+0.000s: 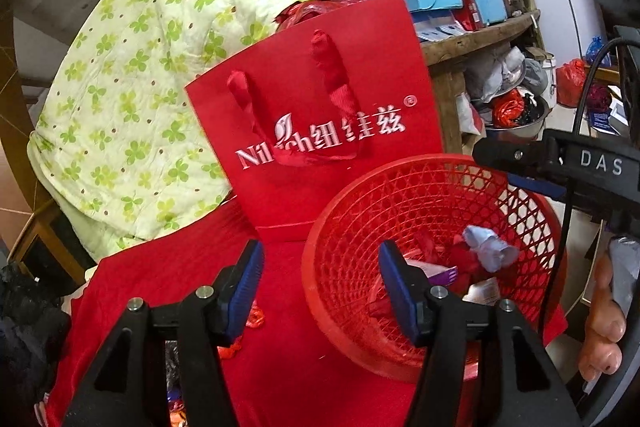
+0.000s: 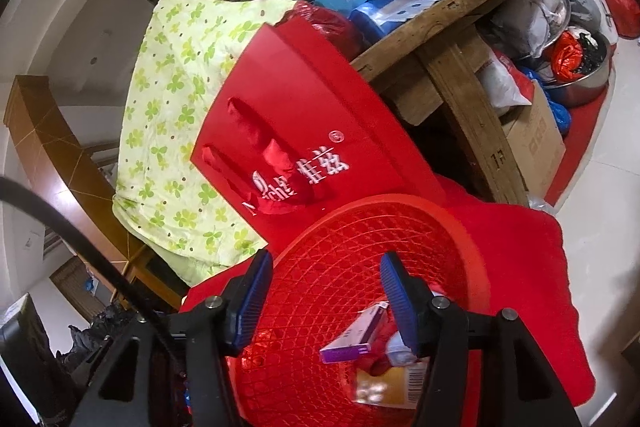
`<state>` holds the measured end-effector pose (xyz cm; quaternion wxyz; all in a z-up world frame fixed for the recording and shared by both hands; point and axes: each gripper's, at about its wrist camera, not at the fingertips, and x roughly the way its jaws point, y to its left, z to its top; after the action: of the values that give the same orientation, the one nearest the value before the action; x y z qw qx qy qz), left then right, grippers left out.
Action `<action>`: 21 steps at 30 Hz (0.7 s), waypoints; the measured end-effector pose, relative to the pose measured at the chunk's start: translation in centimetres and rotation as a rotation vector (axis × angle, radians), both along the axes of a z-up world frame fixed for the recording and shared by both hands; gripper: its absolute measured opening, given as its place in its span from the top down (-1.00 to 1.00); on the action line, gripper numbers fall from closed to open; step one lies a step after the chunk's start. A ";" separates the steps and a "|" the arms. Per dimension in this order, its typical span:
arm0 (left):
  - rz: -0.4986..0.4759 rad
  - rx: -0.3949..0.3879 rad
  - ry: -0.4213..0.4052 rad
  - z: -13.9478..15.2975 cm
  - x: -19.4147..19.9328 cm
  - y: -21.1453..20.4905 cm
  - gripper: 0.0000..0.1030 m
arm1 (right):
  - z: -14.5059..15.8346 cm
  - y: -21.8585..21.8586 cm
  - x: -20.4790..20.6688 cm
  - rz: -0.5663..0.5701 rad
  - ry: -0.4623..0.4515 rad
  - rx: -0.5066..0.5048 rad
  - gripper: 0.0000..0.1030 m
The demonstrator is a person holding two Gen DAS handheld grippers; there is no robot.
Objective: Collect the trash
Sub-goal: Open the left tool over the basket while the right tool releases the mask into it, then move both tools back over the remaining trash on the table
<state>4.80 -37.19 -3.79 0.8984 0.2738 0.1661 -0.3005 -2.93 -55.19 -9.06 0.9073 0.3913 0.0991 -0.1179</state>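
**Both grippers spread over the basket**

My left gripper [image 1: 320, 283] hangs with its jaws spread and nothing between them; the rim of the red basket [image 1: 320, 227] sits just ahead and to its right. My right gripper [image 2: 326, 291] is also spread and empty, directly above the basket's mesh wall, with the open mouth below and to its right. Ahead of both, the red bag [image 1: 320, 107] stands upright against the basket's far rim, closing off that side. Left of the bag, the green quilt [image 1: 132, 99] fills the room there. Free floor shows only to the far right of my right gripper.

I count one basket, one bag, one quilt. Inside the basket I can make out a purple box [image 2: 352, 337], a pale blue wad [image 1: 488, 247], a yellow packet [image 2: 388, 385] and some red scraps; more may be hidden.

The basket rests on a red cloth [image 2: 520, 247]. Beyond it a wooden table [image 2: 448, 27] carries stacked boxes, with clutter underneath.
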 end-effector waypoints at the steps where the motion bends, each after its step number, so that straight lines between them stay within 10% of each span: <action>1: 0.007 -0.002 0.001 0.0 0.1 0.4 -0.18 | 0.1 0.2 0.2 0.006 -0.002 -0.004 -0.15; 21: 0.203 -0.069 -0.012 2.4 3.1 11.2 -0.19 | 4.0 9.1 3.9 0.086 -0.103 -0.186 -0.15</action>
<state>7.92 -25.96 -1.43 0.9340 0.2264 0.1773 -0.2120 0.97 -46.13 -5.03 0.9477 0.3066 0.0577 -0.0672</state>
